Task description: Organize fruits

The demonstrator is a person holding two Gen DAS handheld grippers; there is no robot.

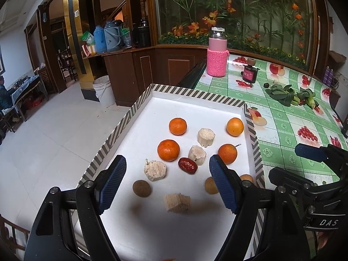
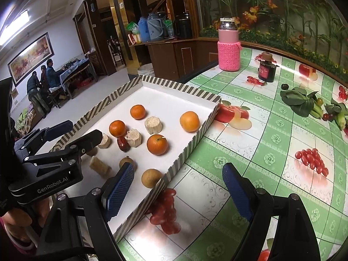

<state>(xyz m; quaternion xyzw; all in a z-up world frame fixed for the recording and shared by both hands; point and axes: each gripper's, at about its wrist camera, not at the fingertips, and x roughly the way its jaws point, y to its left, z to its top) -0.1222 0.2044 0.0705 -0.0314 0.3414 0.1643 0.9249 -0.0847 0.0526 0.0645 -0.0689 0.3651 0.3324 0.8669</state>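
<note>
Fruit is lying scattered inside a shallow white tray [image 1: 139, 108] with striped walls, which is sitting at the edge of a table [image 2: 271, 152] covered in a green fruit-print cloth. Four oranges are resting in the tray's far half: one far left [image 1: 178, 126], one far right [image 1: 235, 126], one nearer left [image 1: 168, 150] and one with a stem [image 1: 227, 153] nearer right. Between them four pale cut chunks are lying, one far [image 1: 206, 137], one central [image 1: 196, 154], one left [image 1: 154, 170] and one nearest the camera [image 1: 177, 202]. A red date [image 1: 187, 165] is lying just beside the central chunk. Three brown round fruits are sitting nearer: one left [image 1: 141, 188], one [image 1: 209, 185] partly hidden behind a finger, and one [image 1: 246, 178] by the right wall. The left gripper [image 1: 167, 183] is hovering over the tray's near end, fingers spread wide and holding nothing. The right gripper [image 2: 177, 192] is hanging over the tray's right wall, one finger above the tray and one above the cloth, also spread wide and empty. Farther back on the table a pink bottle [image 2: 228, 52] in a knitted sleeve is standing upright, a dark jar [image 2: 267, 69] is standing near it, and leafy greens [image 2: 302, 103] are lying well apart to the right.
</note>
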